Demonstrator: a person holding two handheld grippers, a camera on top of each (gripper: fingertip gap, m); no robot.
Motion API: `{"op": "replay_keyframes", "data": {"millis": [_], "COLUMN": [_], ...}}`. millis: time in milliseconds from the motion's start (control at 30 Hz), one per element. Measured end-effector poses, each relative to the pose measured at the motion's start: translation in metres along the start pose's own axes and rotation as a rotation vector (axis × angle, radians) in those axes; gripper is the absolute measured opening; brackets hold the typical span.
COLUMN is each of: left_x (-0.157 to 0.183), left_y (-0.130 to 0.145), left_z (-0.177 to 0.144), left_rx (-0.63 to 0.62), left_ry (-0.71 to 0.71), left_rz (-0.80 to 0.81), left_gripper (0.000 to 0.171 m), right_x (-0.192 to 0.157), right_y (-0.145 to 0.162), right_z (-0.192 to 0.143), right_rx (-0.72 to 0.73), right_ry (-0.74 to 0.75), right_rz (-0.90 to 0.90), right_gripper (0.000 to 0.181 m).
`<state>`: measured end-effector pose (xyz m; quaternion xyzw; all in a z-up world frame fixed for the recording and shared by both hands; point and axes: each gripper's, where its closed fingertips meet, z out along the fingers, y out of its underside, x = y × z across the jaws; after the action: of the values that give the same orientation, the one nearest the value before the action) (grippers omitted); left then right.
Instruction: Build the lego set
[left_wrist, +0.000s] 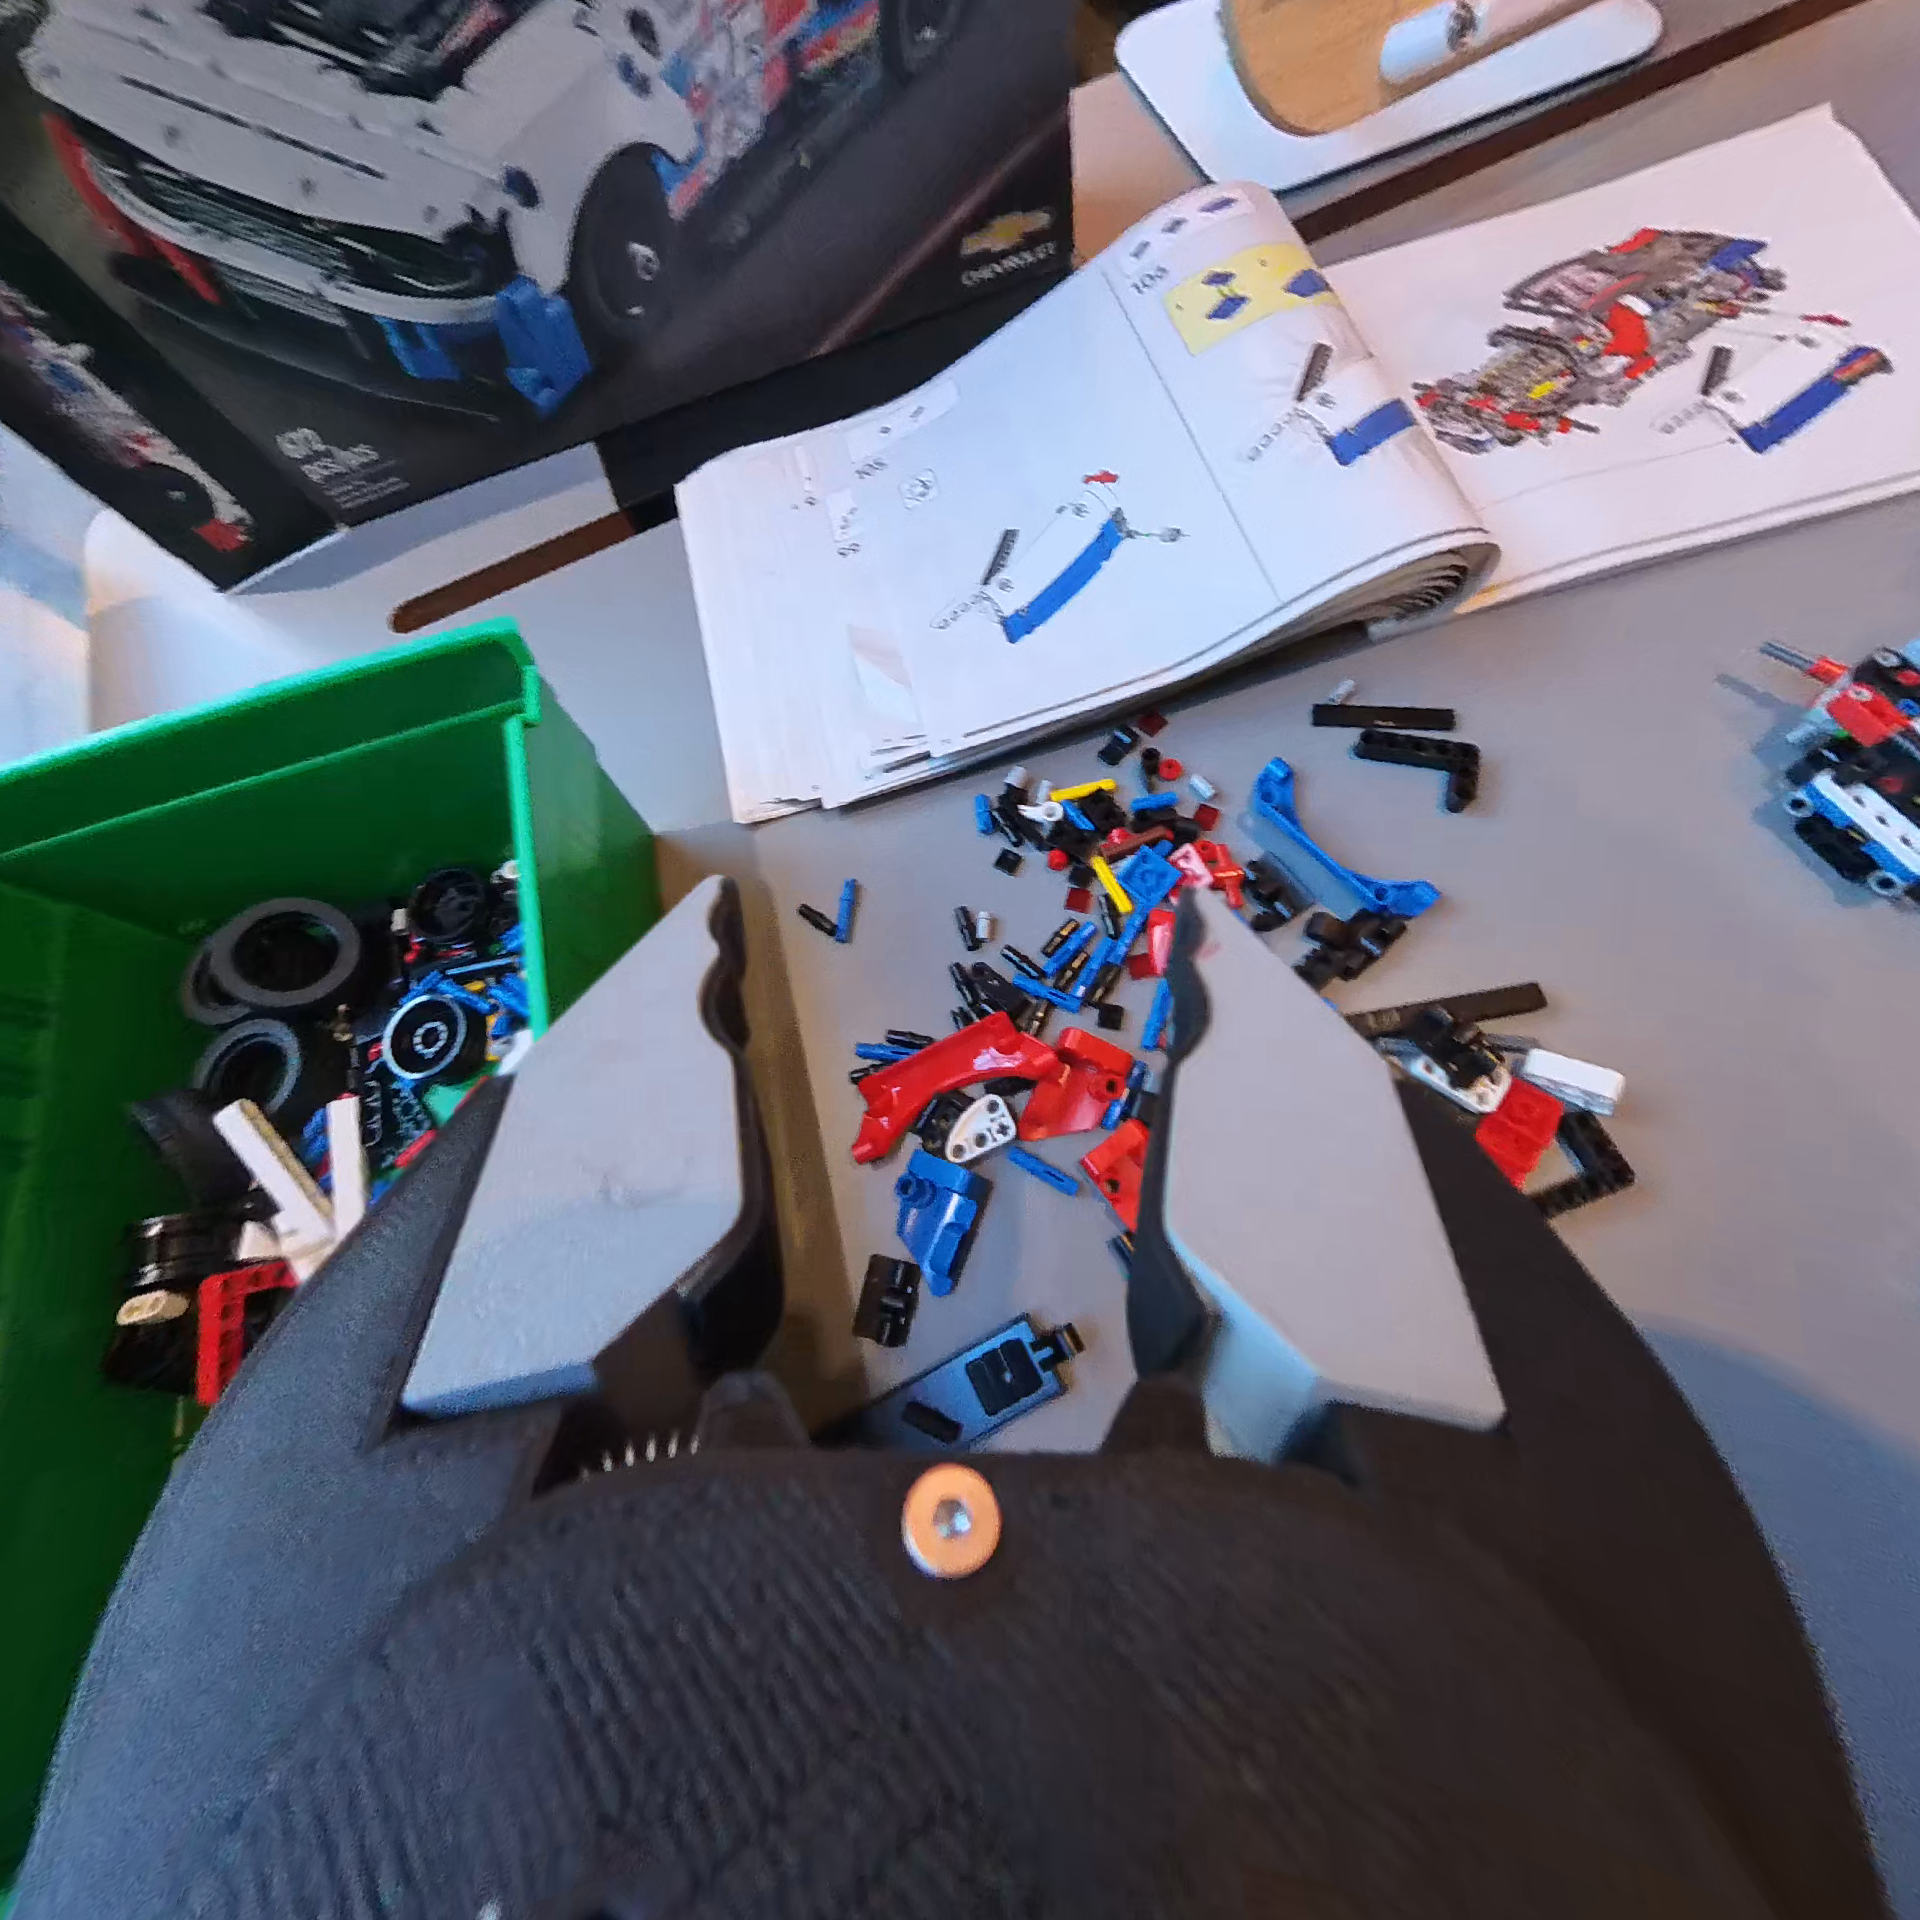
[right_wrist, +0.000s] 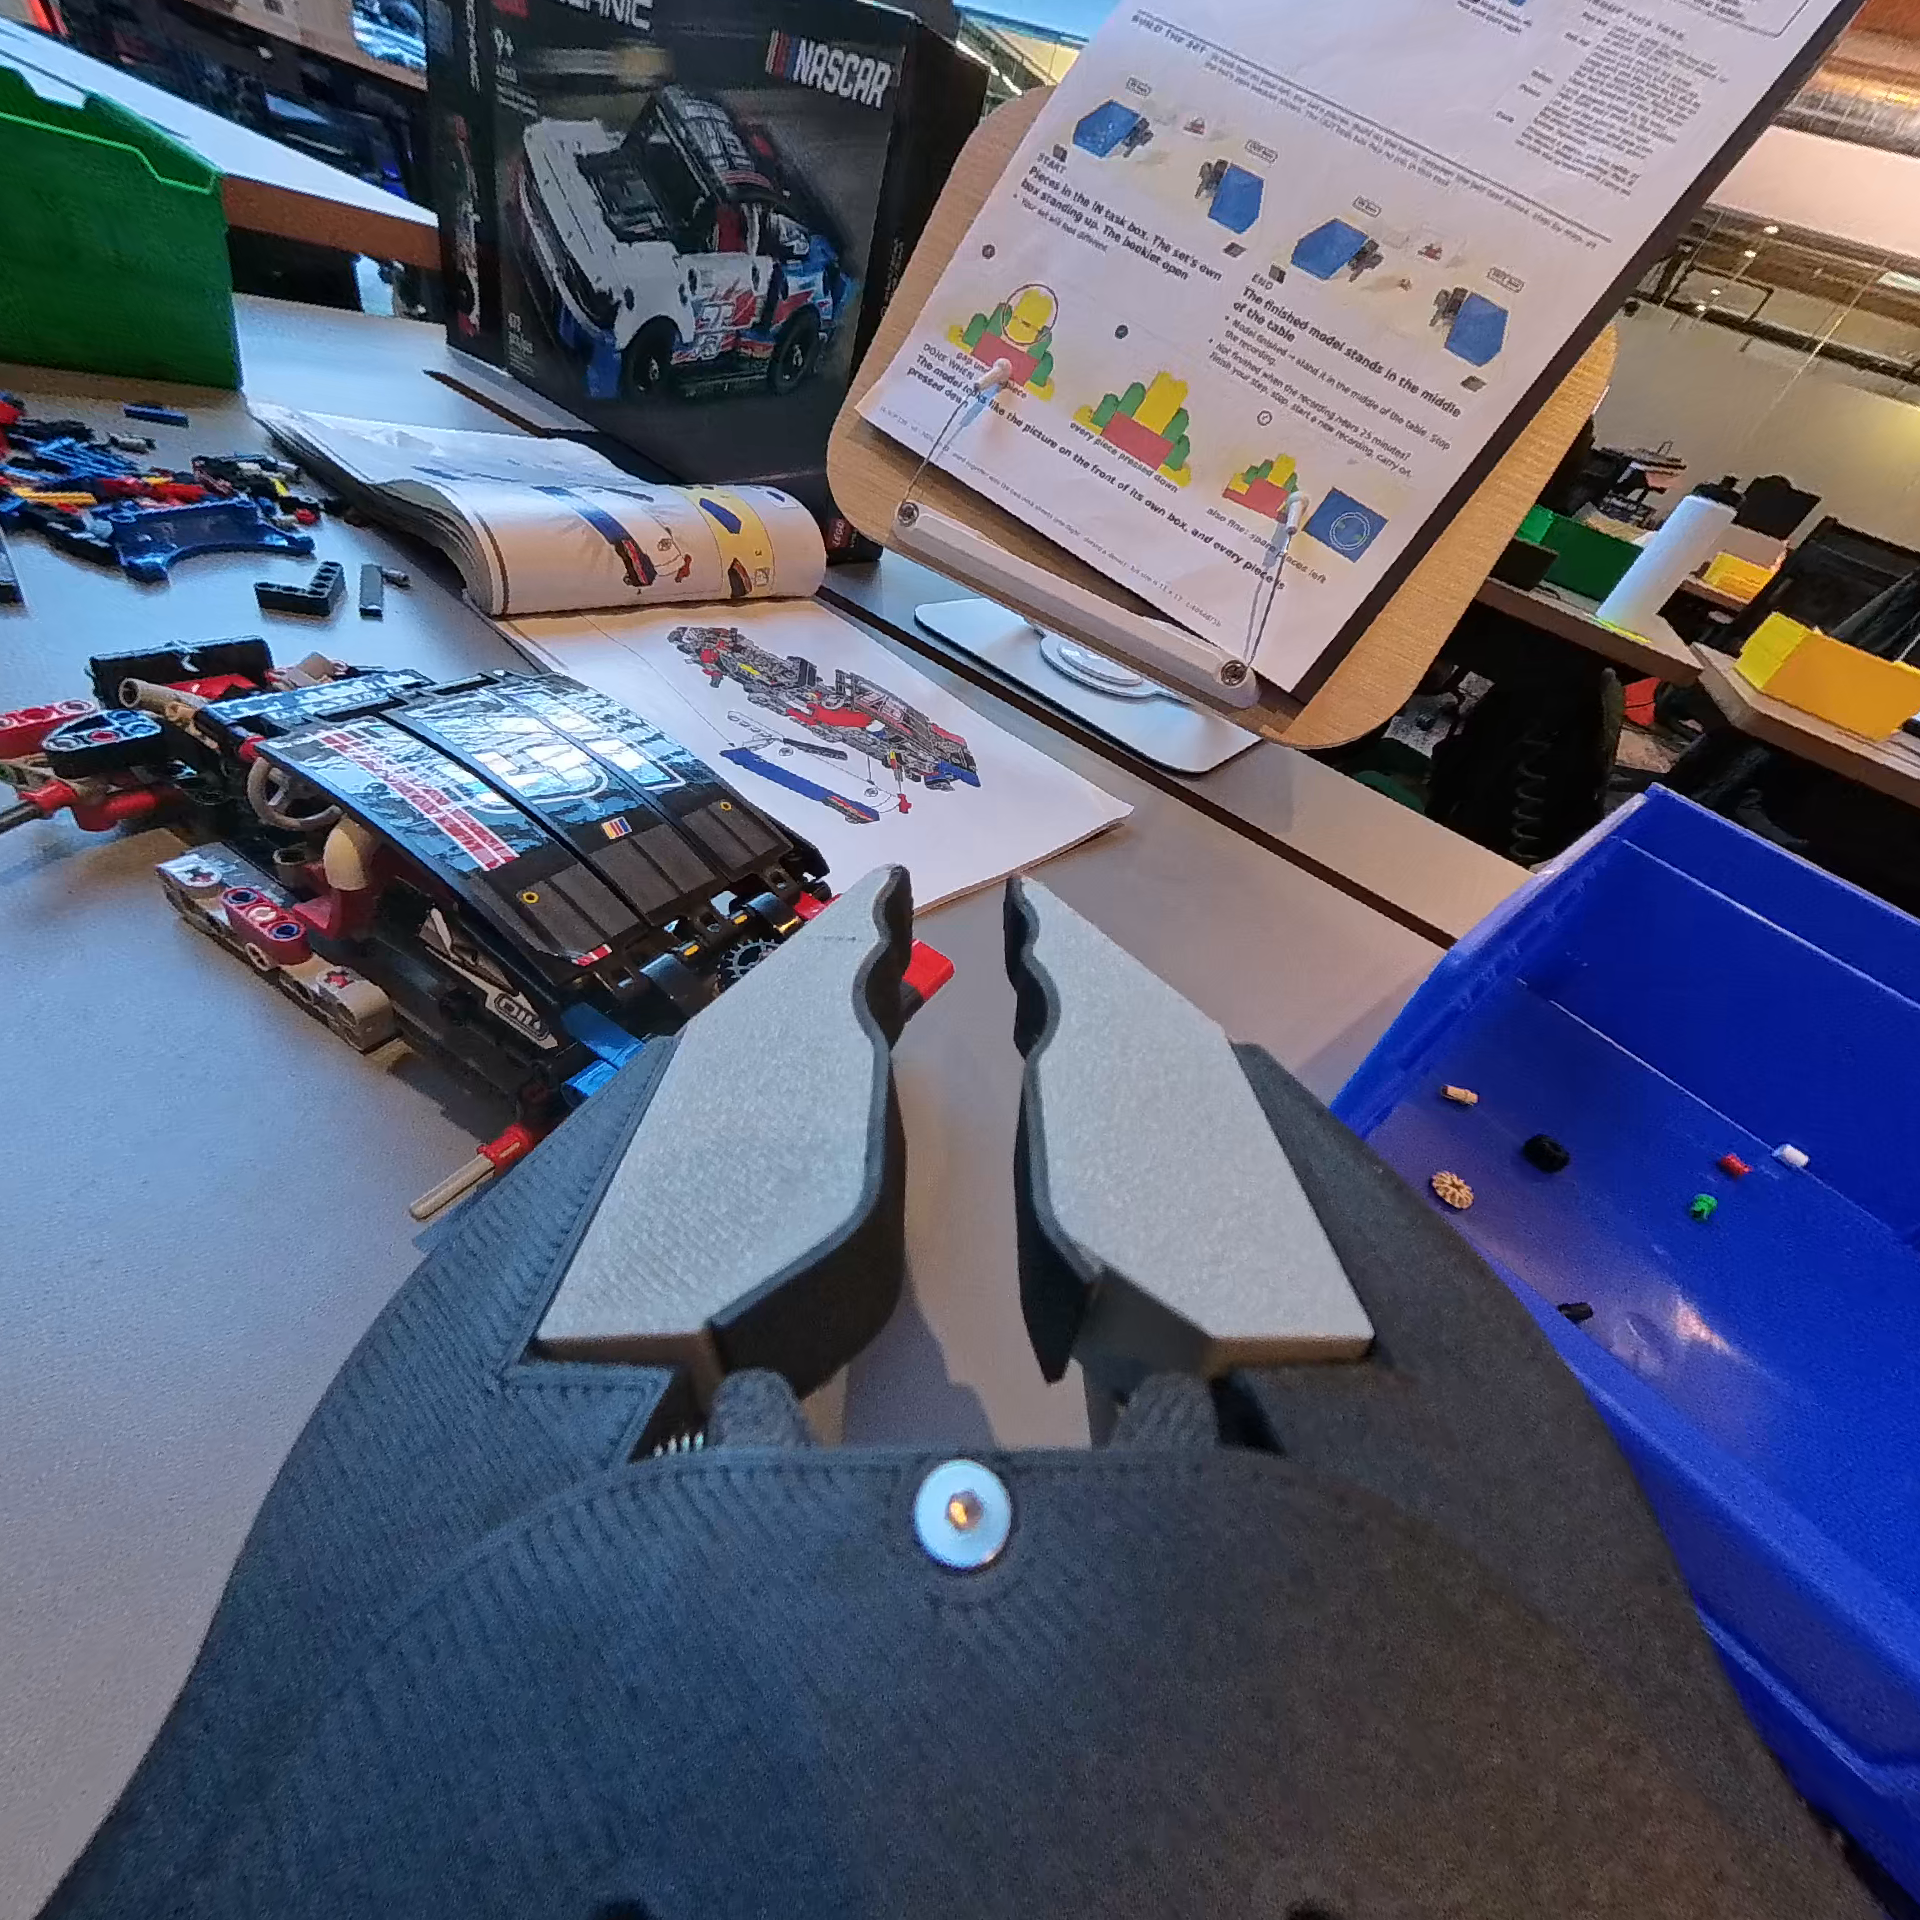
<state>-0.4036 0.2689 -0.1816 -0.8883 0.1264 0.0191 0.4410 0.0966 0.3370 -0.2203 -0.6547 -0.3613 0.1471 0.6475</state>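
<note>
My left gripper (left_wrist: 956, 909) is open and empty, held above a scatter of loose red, blue and black pieces (left_wrist: 1091, 987) on the grey table. A red curved panel (left_wrist: 951, 1075) and a blue piece (left_wrist: 935, 1210) lie between its fingers. The half-built car model (right_wrist: 468, 852), with a black stickered roof, lies on the table left of my right gripper (right_wrist: 956, 904). It also shows at the right edge of the left wrist view (left_wrist: 1860, 790). My right gripper is open by a narrow gap and empty, just past the model's rear end.
A green bin (left_wrist: 260, 935) with tyres and parts stands at the left. The open instruction booklet (left_wrist: 1143, 499) lies behind the pieces, and the set's box (right_wrist: 675, 229) behind that. A blue bin (right_wrist: 1683, 1195) with a few small parts is at the right. A sheet stand (right_wrist: 1195, 343) is at the back. The tips of one gripper are about 50 cm away from the tips of the other.
</note>
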Motion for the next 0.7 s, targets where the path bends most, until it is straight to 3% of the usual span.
{"op": "replay_keyframes", "data": {"millis": [100, 133, 233, 367, 700], "left_x": [-0.001, 0.000, -0.001, -0.005, 0.019], "left_y": [-0.002, -0.003, -0.003, -0.007, 0.007], "left_z": [-0.005, -0.007, -0.014, -0.018, -0.002], "left_rx": [0.007, 0.010, 0.005, 0.009, -0.028], "left_ry": [0.008, 0.011, -0.021, -0.084, 0.014], "left_rz": [0.003, 0.009, 0.082, 0.138, 0.105], "left_gripper": [0.078, 0.070, 0.000, 0.000, 0.004], "right_x": [0.000, 0.000, 0.001, 0.001, 0.001], "right_y": [0.000, -0.001, -0.001, -0.002, -0.004], "right_z": [0.000, 0.000, -0.001, -0.001, -0.003], "right_rx": [0.001, 0.003, 0.008, 0.013, 0.025], "right_ry": [0.000, 0.001, 0.004, 0.004, 0.005], "right_rz": [0.000, 0.000, 0.003, 0.003, 0.010], "right_gripper": [0.015, 0.015, 0.015, 0.015, 0.015]}}
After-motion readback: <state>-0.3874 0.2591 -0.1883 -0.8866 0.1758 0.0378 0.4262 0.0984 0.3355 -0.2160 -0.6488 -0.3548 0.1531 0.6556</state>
